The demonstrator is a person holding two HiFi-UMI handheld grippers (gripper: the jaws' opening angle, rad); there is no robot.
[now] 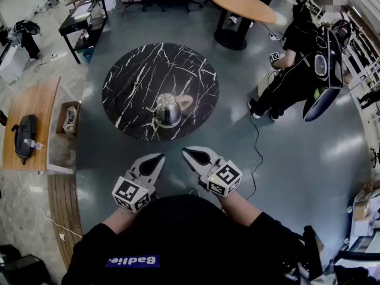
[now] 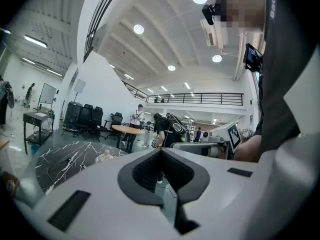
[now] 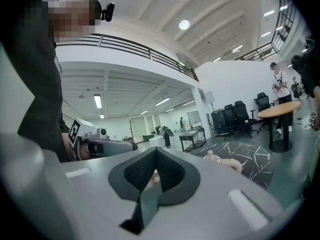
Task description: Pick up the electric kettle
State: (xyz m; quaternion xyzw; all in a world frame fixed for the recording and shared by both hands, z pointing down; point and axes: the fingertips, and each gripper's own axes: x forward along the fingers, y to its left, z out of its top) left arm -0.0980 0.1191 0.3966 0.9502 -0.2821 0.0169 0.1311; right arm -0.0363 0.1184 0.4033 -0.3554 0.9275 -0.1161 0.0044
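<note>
One round black marble table [image 1: 136,82] is standing mid-floor, and one round wooden table [image 1: 240,5] is standing farther off to the right. One person in black [image 1: 297,64] is sitting at the right. Two grippers are hovering near, just short of the marble table: the left gripper [image 1: 160,157] and right gripper [image 1: 185,152] are both holding their jaws pressed together with nothing between them. One electric kettle [image 1: 168,109] is standing on the marble table's near part, apart from both grippers.

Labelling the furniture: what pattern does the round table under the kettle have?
The table is black with white marble veining, clearest in the head view.
</note>
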